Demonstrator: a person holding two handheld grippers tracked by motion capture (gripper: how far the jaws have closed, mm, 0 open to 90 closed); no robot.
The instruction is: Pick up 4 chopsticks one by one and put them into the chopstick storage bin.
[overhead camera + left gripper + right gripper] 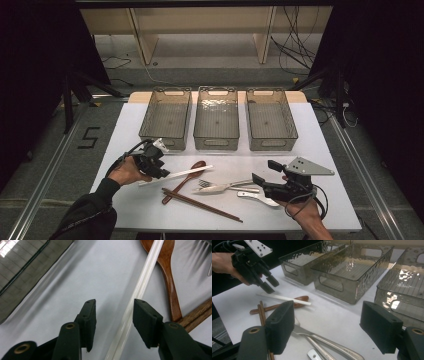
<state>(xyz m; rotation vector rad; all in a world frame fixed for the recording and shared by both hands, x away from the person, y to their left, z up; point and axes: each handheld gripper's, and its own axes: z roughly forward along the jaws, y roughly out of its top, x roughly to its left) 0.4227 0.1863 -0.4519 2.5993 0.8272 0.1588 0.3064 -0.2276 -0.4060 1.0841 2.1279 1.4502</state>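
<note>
From above, the left gripper (159,170) is hovering over the near end of the white chopsticks (176,175), which are lying on the white table (320,150) across a wooden spoon (186,180). In the left gripper view, the half-open jaws are straddling the chopsticks without touching them. In the right gripper view, the right gripper (332,325) is gaping wide and holding nothing.

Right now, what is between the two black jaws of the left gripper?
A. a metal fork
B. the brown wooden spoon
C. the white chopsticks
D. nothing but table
C: in the left gripper view the white chopsticks run up between the jaws of the left gripper, nearer one jaw but with neither pad pressing on them yet, while the wooden spoon lies off to the side, outside the jaws.
</note>
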